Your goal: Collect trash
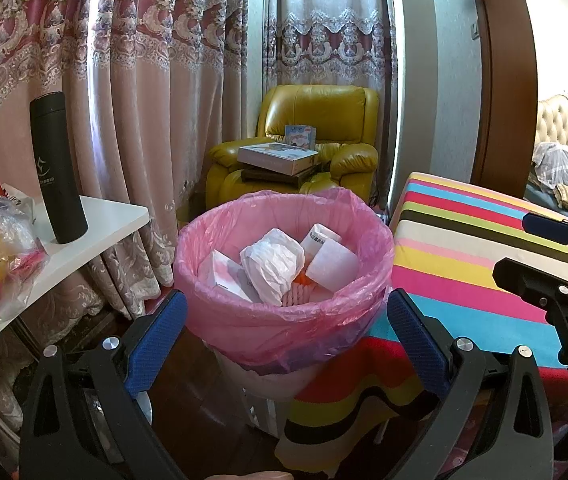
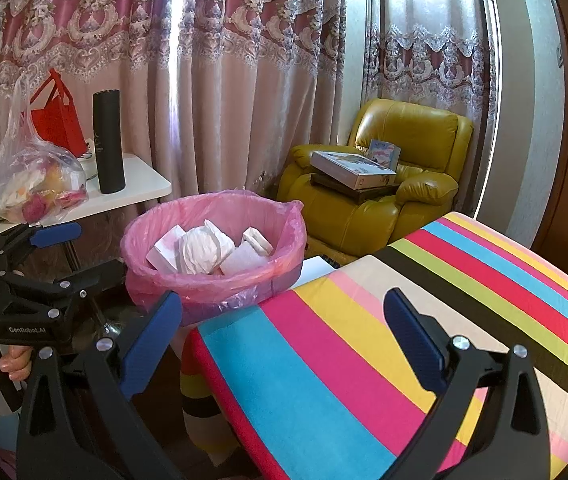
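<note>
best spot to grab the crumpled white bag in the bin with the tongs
Take the crumpled white bag by its bulging top, coming straight down from above. It sits highest in the heap in the pink-lined bin, with a box and paper rolls packed close on both sides, so a sideways approach looks blocked. The left tongs, open before the bin, seem closest.

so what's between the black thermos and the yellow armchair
In the right wrist view, the bin with its pink liner stands low between the black thermos and the yellow armchair; behind it there is only the floral curtain.
</note>
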The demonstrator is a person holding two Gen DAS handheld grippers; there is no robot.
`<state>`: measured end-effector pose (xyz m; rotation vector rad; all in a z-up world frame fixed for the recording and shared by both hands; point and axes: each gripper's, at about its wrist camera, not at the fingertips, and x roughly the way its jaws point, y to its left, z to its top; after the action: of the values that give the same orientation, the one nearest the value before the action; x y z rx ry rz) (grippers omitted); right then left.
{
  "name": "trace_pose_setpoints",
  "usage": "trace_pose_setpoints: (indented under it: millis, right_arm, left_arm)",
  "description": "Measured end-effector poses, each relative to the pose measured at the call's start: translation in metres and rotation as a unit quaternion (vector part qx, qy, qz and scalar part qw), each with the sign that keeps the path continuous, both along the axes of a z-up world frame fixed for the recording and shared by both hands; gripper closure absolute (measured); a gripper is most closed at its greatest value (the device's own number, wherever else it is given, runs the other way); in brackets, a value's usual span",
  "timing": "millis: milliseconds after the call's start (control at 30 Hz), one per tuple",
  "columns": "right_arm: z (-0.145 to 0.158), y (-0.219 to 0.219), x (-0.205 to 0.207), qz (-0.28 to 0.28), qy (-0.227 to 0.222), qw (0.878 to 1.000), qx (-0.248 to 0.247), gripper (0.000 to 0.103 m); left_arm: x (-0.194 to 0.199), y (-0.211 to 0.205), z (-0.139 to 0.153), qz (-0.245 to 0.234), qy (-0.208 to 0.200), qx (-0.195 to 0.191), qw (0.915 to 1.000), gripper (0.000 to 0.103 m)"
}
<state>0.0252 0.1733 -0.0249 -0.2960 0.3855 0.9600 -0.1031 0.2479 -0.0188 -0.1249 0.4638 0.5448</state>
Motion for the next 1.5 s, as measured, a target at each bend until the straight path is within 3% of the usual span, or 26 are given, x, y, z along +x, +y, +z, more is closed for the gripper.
trace_pose_setpoints:
  millis: [1267,1500]
  right_arm:
    - [-0.0042,0.0015,-0.0014,0.001,0.002,1.0,-0.005,0.005]
    - [-0.0066,0.0002,-0.0044,0.001,0.002,1.0,-0.002,0.005]
  left_arm:
    - [0.0022,0.0053,-0.0062,0.003,0.01,-0.013,0.9999,0.007]
    - [0.002,-0.0003,-0.0051,0.032,0.011,0.025,0.9991,0.007]
